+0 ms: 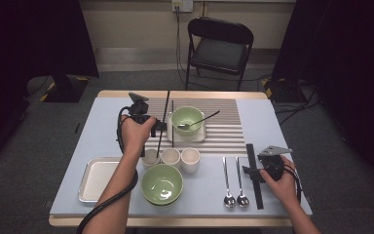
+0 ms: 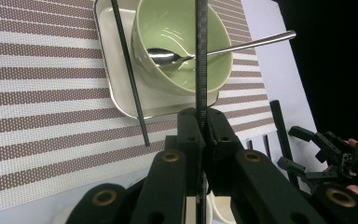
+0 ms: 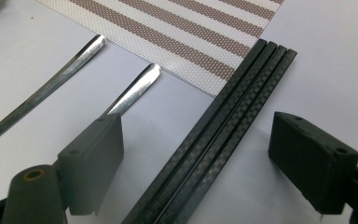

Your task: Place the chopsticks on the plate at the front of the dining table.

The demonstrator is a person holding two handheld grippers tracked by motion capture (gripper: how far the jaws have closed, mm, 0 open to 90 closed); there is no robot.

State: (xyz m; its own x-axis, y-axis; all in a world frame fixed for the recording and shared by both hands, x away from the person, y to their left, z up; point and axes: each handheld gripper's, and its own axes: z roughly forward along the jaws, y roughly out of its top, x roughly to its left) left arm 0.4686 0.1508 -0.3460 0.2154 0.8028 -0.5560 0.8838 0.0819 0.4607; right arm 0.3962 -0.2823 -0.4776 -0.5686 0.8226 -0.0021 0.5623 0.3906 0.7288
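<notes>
My left gripper (image 1: 158,126) hangs over the striped placemat (image 1: 224,131), shut on one thin black chopstick (image 1: 163,122) that stands steeply tilted; in the left gripper view this chopstick (image 2: 201,65) runs up between the closed jaws. A second black chopstick (image 2: 129,74) lies across the edge of a small white tray (image 2: 116,88). On that tray sits a green bowl (image 2: 182,32) with a spoon (image 2: 168,57) in it. My right gripper (image 3: 200,140) rests low at the table's right, open, its jaws on either side of a bundle of black chopsticks (image 3: 223,121) without touching it.
Two spoons (image 1: 235,183) lie left of the chopstick bundle (image 1: 254,175). Three small cups (image 1: 171,157), a larger green bowl (image 1: 162,184) and a metal tray (image 1: 93,179) sit near the front edge. A folding chair (image 1: 219,46) stands beyond the table.
</notes>
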